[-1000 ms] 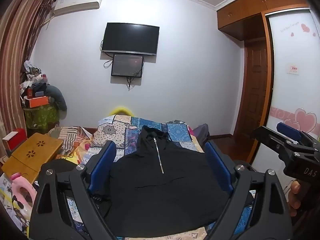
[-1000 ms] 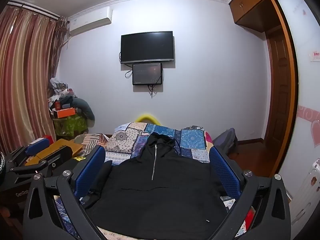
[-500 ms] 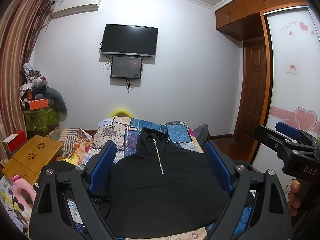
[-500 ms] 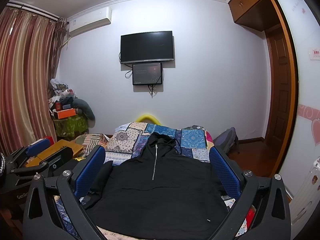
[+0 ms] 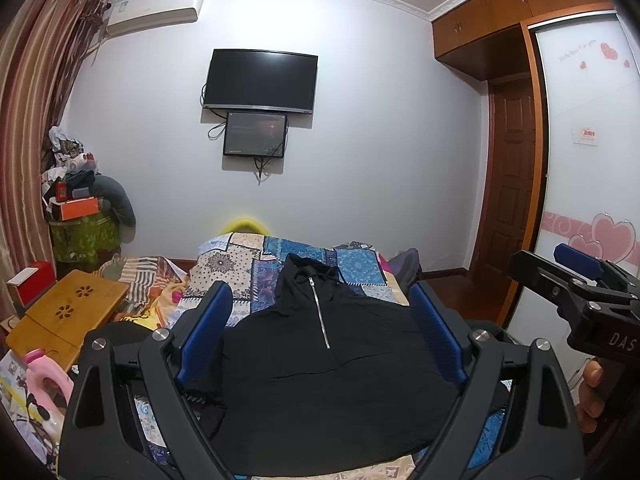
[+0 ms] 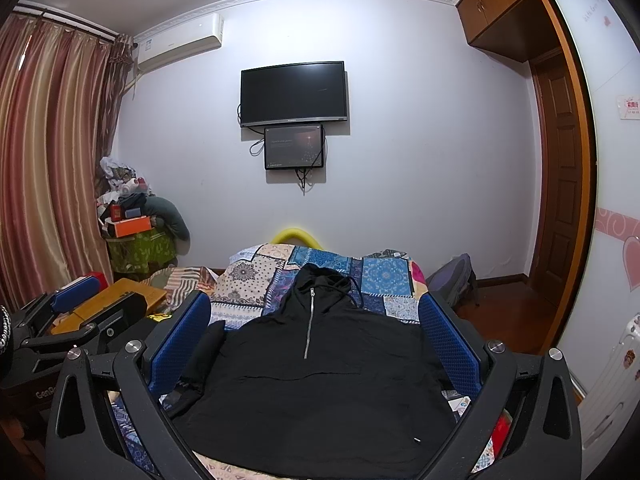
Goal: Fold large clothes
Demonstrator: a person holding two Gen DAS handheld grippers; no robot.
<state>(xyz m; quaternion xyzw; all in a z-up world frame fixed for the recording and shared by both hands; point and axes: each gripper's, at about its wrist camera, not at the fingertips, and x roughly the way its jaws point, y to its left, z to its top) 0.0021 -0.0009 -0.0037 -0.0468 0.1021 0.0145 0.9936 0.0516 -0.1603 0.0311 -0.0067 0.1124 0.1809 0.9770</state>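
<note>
Patchwork-quilted bed [image 5: 360,268] carries the black half-zip hooded pullover [image 5: 332,372], laid flat, hood toward the wall-mounted television [image 5: 261,81]. Left tool [image 5: 320,336] and right tool [image 6: 316,344] hover spread wide, empty. Recommended: grip both hem corners evenly; soft matte knit wrinkles and slides, and the metal zipper [image 6: 309,322] marks the centreline.

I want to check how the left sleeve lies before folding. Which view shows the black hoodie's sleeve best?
The right wrist view: the sleeve runs down the hoodie's left side, visible from shoulder toward cuff. In the left wrist view, the blue finger of the left hand-held gripper hides most of that sleeve.
</note>
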